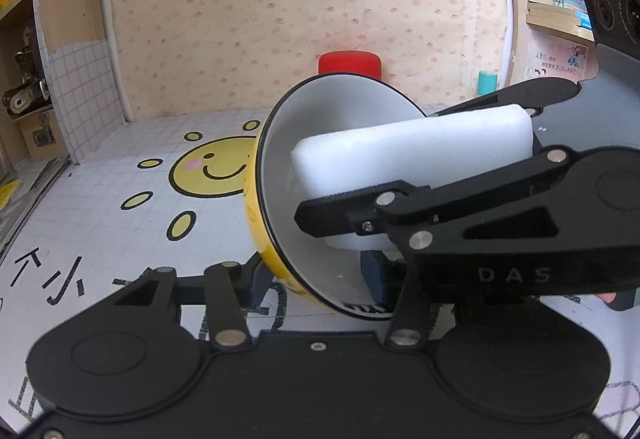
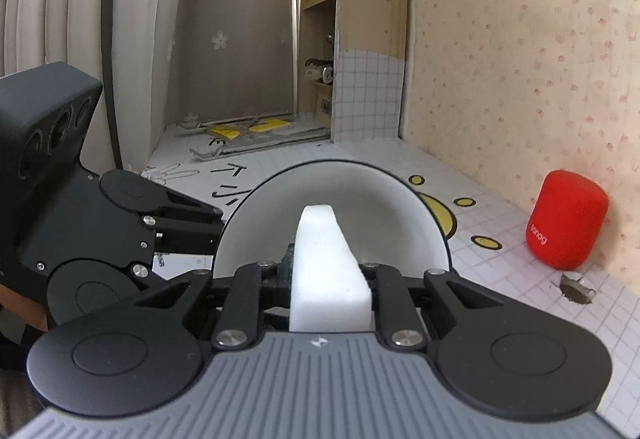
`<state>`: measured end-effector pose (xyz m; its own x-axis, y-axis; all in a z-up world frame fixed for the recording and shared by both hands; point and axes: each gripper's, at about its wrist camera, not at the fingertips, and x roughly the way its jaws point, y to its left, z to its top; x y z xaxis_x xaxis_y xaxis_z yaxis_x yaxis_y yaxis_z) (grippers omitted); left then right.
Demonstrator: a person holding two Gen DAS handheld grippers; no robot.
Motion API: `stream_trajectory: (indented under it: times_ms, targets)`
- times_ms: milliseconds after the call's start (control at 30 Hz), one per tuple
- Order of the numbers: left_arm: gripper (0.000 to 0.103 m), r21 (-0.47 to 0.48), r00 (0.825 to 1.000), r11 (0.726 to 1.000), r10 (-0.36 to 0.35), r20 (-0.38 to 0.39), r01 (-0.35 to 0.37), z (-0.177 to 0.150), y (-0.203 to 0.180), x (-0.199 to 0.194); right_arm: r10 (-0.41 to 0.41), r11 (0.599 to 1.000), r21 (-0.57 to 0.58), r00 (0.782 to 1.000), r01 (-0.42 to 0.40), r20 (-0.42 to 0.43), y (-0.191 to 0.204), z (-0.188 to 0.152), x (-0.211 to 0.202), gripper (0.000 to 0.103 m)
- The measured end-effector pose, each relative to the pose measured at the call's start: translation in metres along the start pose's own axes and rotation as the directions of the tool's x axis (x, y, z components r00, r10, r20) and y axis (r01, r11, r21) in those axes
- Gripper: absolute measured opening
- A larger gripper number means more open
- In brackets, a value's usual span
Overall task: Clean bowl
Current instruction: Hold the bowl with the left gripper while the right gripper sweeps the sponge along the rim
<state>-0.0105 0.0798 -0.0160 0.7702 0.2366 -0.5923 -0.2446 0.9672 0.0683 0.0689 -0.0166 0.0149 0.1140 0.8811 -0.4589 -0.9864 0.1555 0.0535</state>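
- The yellow bowl (image 1: 280, 175) is held tipped on its side above the sun-printed worktop (image 1: 132, 175), its white inside turned to the right in the left wrist view, towards the right hand-held gripper (image 1: 332, 215).
- The left hand-held gripper (image 1: 316, 275) is seen closed on the bowl's lower rim, one finger outside the yellow wall and the other inside it.
- The right hand-held gripper (image 2: 328, 279) is shown clamped shut on a white sponge block (image 2: 326, 251); the block is pinched along its sides.
- The sponge's long axis is pointed straight into the bowl's mouth, in line with the gripper's fingers, and its far end is seen within the rim, at or very close to the white inner wall (image 2: 384, 207); actual contact cannot be told.
- The bowl lies directly ahead of the right gripper, so the wiping stroke is judged to fall to that hand, with the left serving as the holder.
- A red speaker (image 2: 566, 223) is left standing by the far wall, well apart from the work.
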Motion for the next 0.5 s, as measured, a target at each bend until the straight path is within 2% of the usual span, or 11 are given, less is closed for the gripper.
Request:
stream_trajectory:
  times_ms: [133,200,367,500]
  targets:
    - [0.049,-0.002,1.000,1.000,0.002,0.002,-0.002,0.000,0.000,0.000,-0.017,1.000,0.015,0.995,0.015,0.097,-0.001,0.002,-0.009,0.021]
    - [0.049,-0.008,1.000,1.000,0.001,0.000,-0.001,0.000,0.000,0.000,0.002,1.000,0.008,0.995,-0.003,0.102,0.001,0.003,-0.008,0.021]
    - [0.049,0.002,1.000,1.000,0.006,0.004,-0.006,0.000,-0.001,0.000,0.051,0.998,-0.041,0.998,-0.050,0.029,0.009,0.001,0.000,0.022]
    - [0.050,0.002,1.000,1.000,0.007,0.005,-0.007,-0.001,-0.001,0.000,0.055,0.998,-0.011,0.998,-0.055,-0.013,0.003,0.002,0.002,0.022]
